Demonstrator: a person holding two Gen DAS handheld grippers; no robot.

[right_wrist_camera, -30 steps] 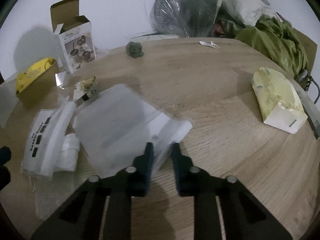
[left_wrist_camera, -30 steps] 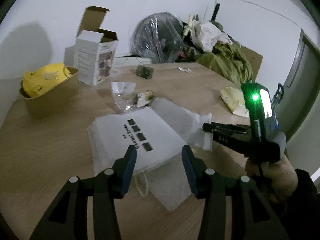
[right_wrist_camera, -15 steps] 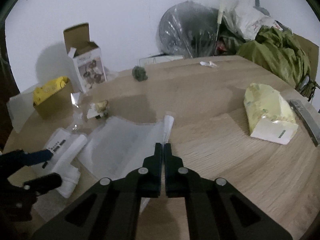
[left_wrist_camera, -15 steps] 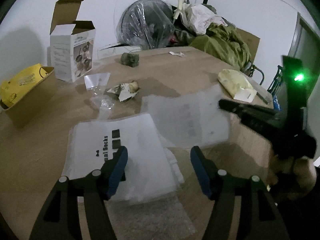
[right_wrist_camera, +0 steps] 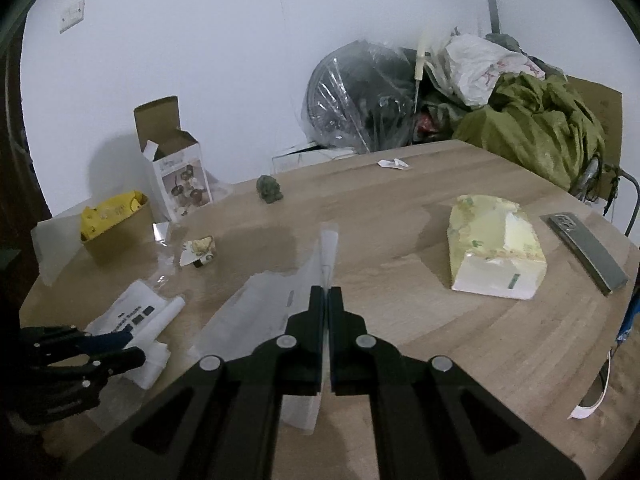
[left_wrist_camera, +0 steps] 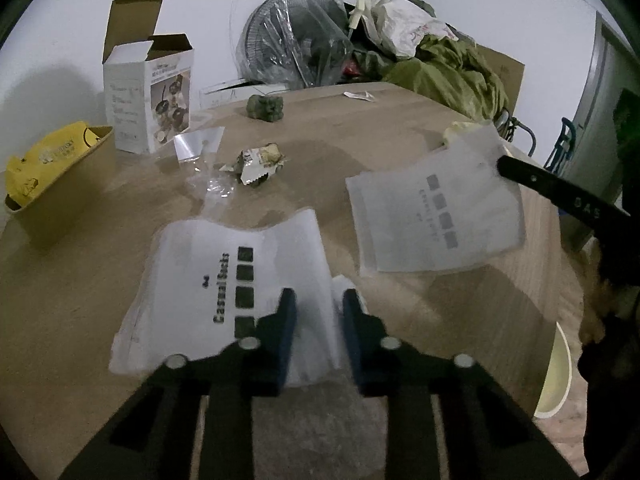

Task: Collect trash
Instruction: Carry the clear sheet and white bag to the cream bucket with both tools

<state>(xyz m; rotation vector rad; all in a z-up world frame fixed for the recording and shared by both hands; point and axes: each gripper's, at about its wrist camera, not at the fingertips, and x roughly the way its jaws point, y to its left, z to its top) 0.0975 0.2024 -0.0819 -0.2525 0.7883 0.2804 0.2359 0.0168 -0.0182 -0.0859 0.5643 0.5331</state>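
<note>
Progress: early. Two of the flat plastic bags are in hand; nothing in view has reached a bin, and no bin can be made out.

Right gripper (right_wrist_camera: 325, 292): jaws fully closed, pinching the frosted bag (left_wrist_camera: 436, 216) by one edge. In the left wrist view that bag hangs clear of the table (left_wrist_camera: 460, 312), its sheet facing the camera; in the right wrist view it appears edge-on, running forward from between the pads.

Left gripper (left_wrist_camera: 319, 312): jaws narrow and closing, with a raised fold of the printed sock bag (left_wrist_camera: 236, 276) between them. The fingers (left_wrist_camera: 286, 320) sit either side of the fold near the bag's near edge. The bag itself lies on the table, bowed upward in the middle. Whether the pads already press on the plastic cannot be told for sure; contact looks close.

Left to collect, judged from the table: crumpled wrapper (left_wrist_camera: 258, 160), clear film scrap (left_wrist_camera: 198, 148), small white scrap (left_wrist_camera: 359, 95) at the far side. Open carton (left_wrist_camera: 148, 96) and yellow pack (right_wrist_camera: 496, 248) may also count as trash; uncertain
</note>
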